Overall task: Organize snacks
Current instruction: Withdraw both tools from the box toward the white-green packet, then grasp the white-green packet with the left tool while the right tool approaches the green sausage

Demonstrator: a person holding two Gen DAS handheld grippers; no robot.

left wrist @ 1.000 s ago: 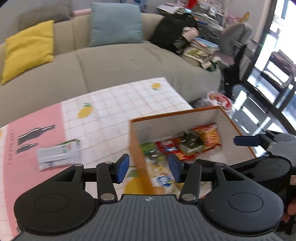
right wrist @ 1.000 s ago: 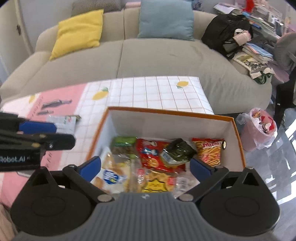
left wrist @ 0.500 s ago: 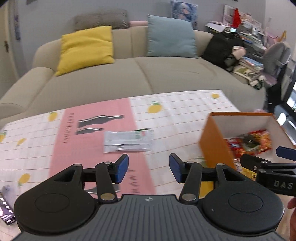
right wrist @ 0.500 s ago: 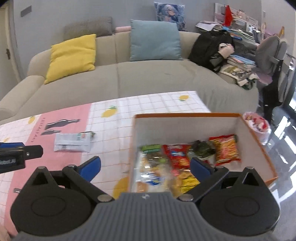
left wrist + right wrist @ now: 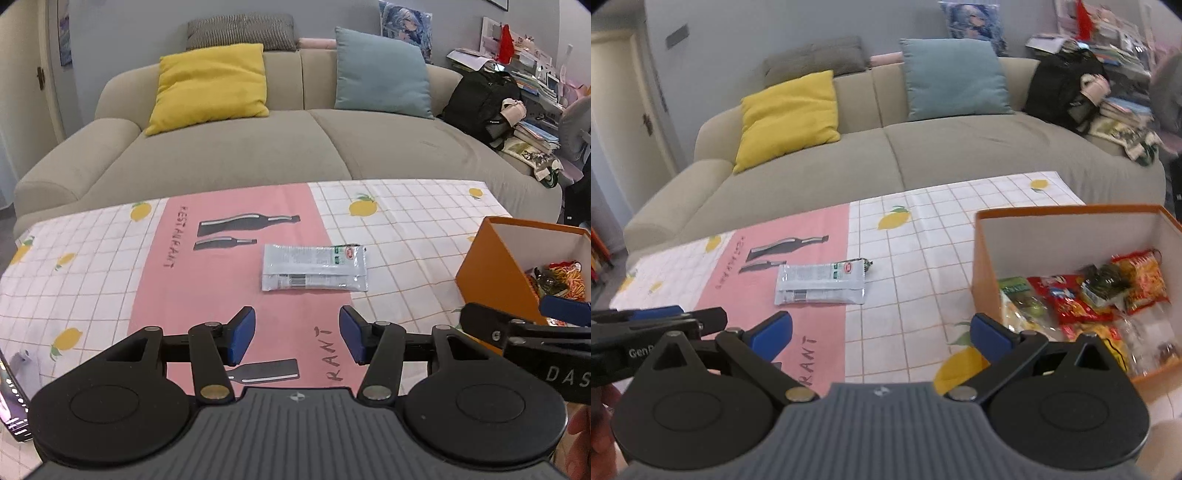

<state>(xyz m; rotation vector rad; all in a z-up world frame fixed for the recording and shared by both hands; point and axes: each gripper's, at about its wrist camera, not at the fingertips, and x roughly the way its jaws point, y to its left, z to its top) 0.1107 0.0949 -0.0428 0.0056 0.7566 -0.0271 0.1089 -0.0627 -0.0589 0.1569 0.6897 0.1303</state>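
A flat silver-white snack packet lies face down on the tablecloth, half on the pink stripe; it also shows in the right wrist view. An orange box with white inside walls holds several snack bags; its corner shows at the right of the left wrist view. My left gripper is open and empty, just short of the packet. My right gripper is open and empty, between packet and box, left of the box's near corner.
The table carries a white checked cloth with lemons and a pink stripe. A grey sofa with yellow and blue cushions runs behind it. A phone lies at the table's left edge. A backpack and books crowd the sofa's right end.
Both grippers swung left, away from over the box. The left now faces the packet on the cloth; the box slid to the right of both views. Both stayed open.
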